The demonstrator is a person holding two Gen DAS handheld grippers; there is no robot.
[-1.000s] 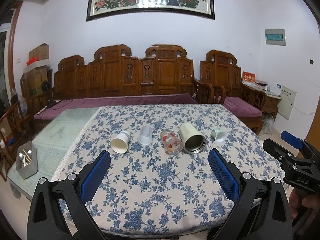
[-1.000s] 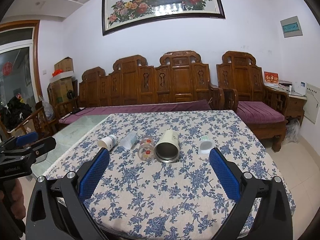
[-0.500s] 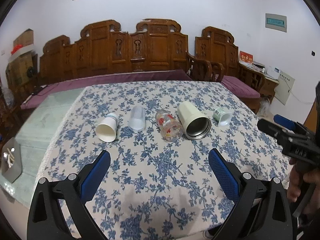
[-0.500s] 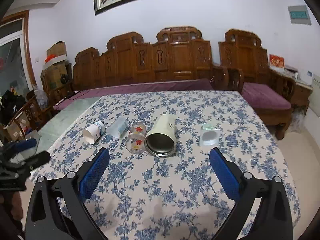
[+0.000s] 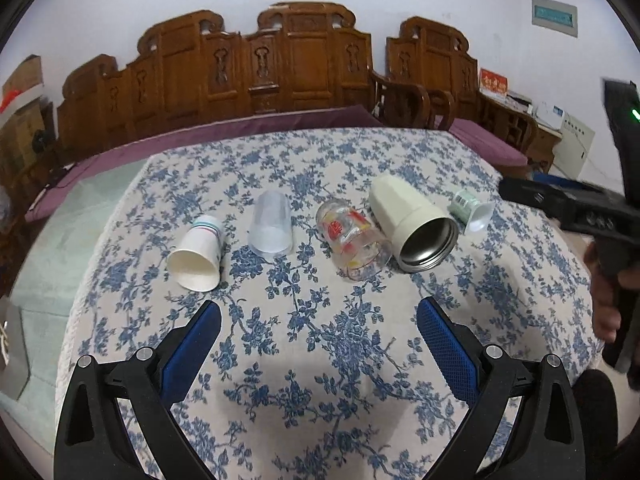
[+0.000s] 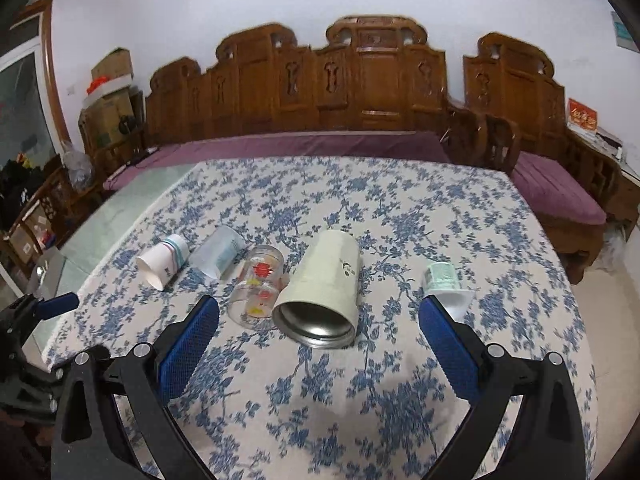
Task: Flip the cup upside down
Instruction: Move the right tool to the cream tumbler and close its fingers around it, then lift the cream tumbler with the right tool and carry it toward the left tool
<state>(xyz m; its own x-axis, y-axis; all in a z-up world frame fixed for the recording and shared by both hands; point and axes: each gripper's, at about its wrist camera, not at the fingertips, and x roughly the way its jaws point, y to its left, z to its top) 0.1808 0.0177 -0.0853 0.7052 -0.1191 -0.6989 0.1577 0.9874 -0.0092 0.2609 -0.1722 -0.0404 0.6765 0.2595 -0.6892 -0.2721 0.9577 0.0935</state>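
Several cups lie on their sides in a row on the flowered tablecloth: a white paper cup (image 5: 197, 255) (image 6: 164, 260), a clear plastic cup (image 5: 271, 225) (image 6: 218, 256), a glass with red print (image 5: 354, 238) (image 6: 258, 284), a cream metal-lined tumbler (image 5: 412, 228) (image 6: 324, 286) and a small green-white cup (image 5: 472, 212) (image 6: 444, 282). My left gripper (image 5: 319, 332) is open and empty, just short of the row. My right gripper (image 6: 319, 330) is open and empty, its jaws level with the tumbler's mouth.
The table (image 5: 320, 380) has a bare green glass strip on the left (image 5: 60, 240). A carved wooden bench with purple cushions (image 6: 300, 144) stands behind it. The right gripper's body (image 5: 580, 208) shows at the right edge of the left wrist view.
Both grippers have moved forward and tilted down toward the row of cups, which now looks larger. Both stay open and empty. The cups have not moved.
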